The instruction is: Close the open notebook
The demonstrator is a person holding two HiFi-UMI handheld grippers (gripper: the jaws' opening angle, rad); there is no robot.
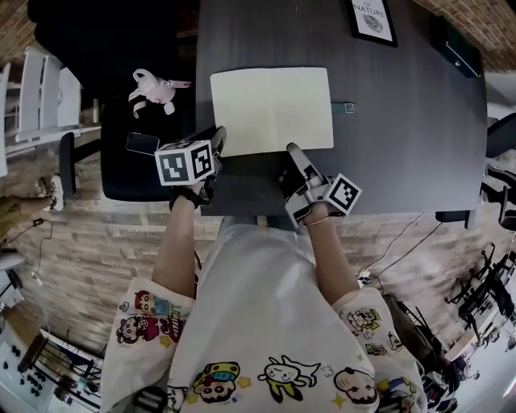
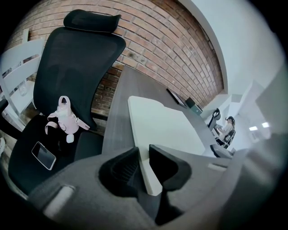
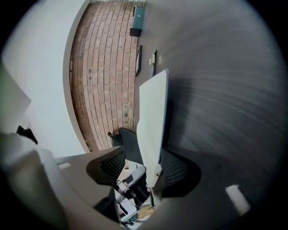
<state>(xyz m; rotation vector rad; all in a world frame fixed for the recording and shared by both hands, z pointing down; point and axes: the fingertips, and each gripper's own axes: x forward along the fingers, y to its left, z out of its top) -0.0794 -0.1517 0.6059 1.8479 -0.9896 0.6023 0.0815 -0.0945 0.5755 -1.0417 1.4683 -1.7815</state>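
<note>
Left claw (image 2: pixel 143 155) closed on near corner of notebook (image 1: pixel 272 109), right claw (image 3: pixel 140 156) spread wide, notebook edge between its jaws, unclamped, notebook lay on dark surface (image 1: pixel 403 121), ahead of both claws.

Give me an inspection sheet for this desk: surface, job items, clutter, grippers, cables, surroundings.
Surface: dark grey table, mostly bare.
Job's things: cream rectangular notebook, flat, plain face up, near the front edge.
Clutter: framed print and flat black case at the far side; small teal item by the notebook's right edge.
Grippers: left gripper closed on the notebook's near-left corner; right gripper open, notebook's edge between its jaws.
Cables: thin cables on the floor, right.
Surroundings: black mesh office chair holding pink plush toy and phone; brick wall.
</note>
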